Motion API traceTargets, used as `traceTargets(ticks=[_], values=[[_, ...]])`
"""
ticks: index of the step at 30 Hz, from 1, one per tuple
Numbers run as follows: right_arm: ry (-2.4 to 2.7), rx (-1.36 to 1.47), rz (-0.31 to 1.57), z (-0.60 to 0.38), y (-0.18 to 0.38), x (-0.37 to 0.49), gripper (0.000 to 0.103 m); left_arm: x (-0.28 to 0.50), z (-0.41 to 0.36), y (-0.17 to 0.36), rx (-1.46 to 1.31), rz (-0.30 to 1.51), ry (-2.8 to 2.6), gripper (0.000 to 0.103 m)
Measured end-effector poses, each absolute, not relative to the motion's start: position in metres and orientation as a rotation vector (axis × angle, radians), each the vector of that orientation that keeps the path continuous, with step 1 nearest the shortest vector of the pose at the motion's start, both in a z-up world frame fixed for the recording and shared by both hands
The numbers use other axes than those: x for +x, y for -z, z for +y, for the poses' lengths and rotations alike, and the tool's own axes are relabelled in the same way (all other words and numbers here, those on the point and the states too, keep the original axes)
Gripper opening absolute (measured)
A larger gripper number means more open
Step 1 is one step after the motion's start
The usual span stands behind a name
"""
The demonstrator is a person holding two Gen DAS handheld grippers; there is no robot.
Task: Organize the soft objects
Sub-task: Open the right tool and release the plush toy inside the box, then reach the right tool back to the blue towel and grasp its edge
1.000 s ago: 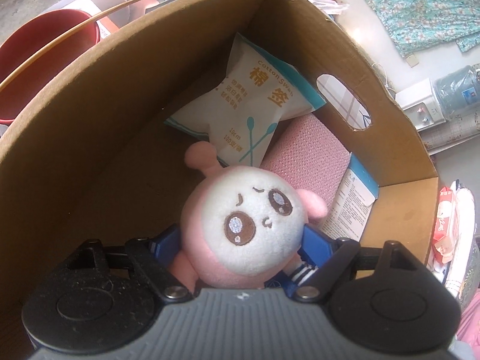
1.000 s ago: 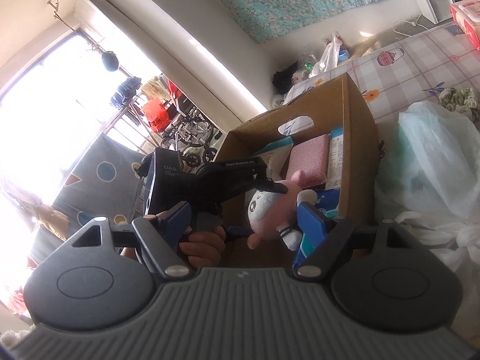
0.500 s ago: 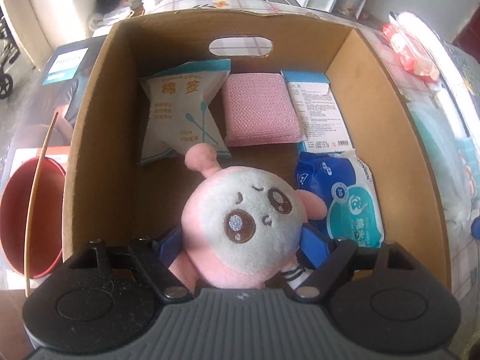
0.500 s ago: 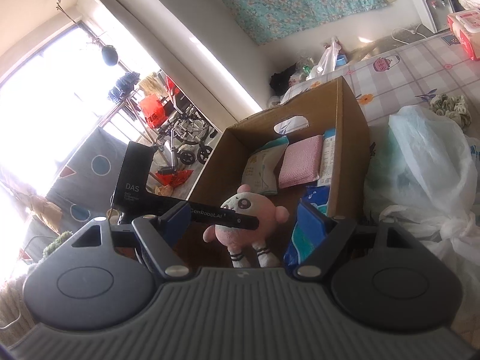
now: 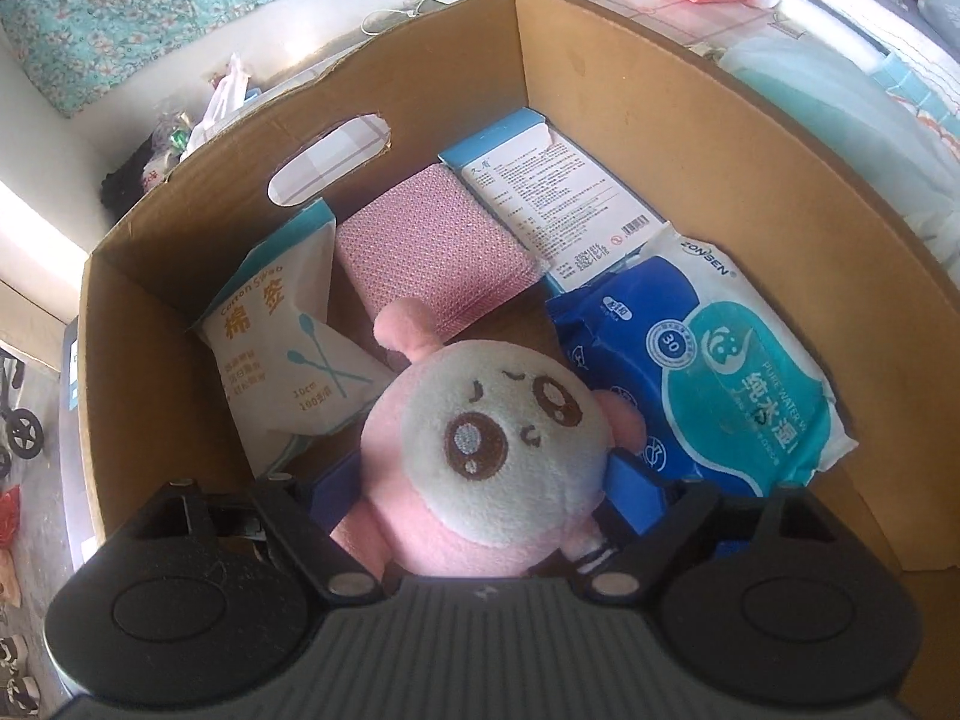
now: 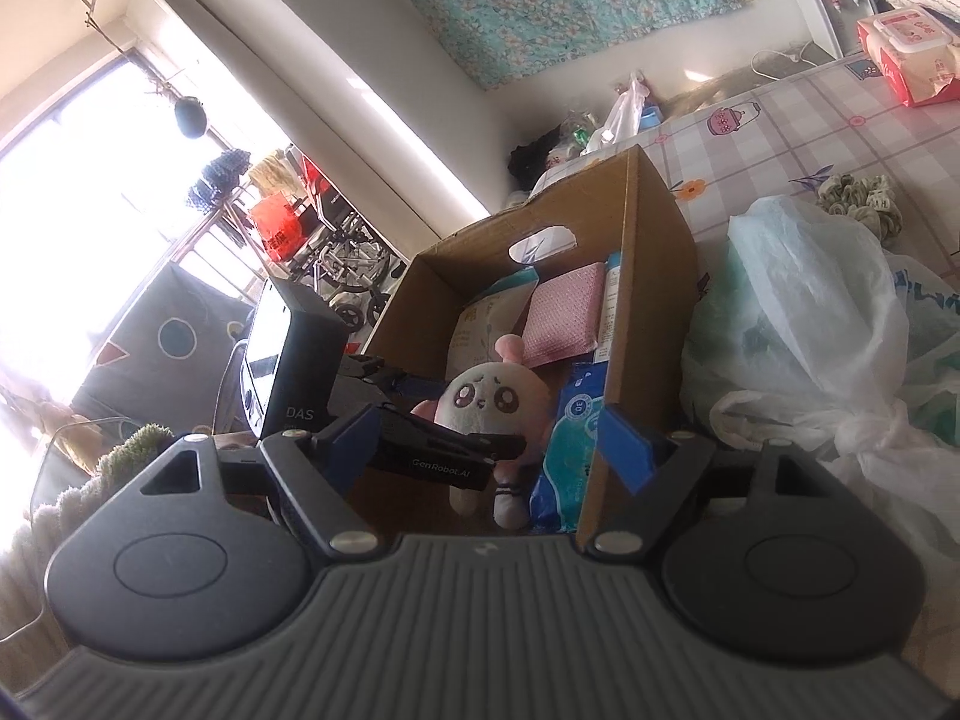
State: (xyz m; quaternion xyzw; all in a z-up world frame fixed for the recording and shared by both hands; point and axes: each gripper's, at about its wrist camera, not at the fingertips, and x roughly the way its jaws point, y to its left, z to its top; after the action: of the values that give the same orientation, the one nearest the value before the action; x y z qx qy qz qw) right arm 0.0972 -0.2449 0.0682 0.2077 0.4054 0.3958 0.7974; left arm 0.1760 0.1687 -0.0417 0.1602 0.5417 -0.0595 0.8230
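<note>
Fingers of the left gripper (image 5: 480, 480) clamp the plush toy (image 5: 498, 456) above the box (image 5: 690, 138), now loosening, likely to drop it; right gripper (image 6: 492, 450) waits open.

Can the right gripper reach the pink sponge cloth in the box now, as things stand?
Probably not directly. The plush toy, between the opening jaws of the left gripper, sits in front of the pink sponge cloth, and the box's near wall crosses the right gripper's path.
</note>
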Motion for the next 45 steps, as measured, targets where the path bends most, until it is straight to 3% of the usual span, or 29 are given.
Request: traceTargets(ticks=[10,18,22,30,45], values=[[-0.845,0.452,0.889,-0.248,-0.061,0.098,0.081,0.18,0.21,0.018,-0.026,1.147,0.039,0.089],[-0.848,0.466,0.912,-0.249,-0.055,0.097,0.081,0.193,0.233,0.038,-0.278,1.206,-0.124,0.088],[-0.833,0.471,0.906,-0.254,-0.056,0.097,0.081,0.2,0.232,0.048,-0.295,1.221,-0.193,0.088],[-0.827,0.479,0.915,-0.257,-0.052,0.097,0.081,0.194,0.235,0.042,-0.296,1.204,-0.151,0.079],[-0.83,0.469,0.921,-0.254,-0.051,0.098,0.081,0.206,0.232,0.052,-0.402,1.207,0.01,0.085]])
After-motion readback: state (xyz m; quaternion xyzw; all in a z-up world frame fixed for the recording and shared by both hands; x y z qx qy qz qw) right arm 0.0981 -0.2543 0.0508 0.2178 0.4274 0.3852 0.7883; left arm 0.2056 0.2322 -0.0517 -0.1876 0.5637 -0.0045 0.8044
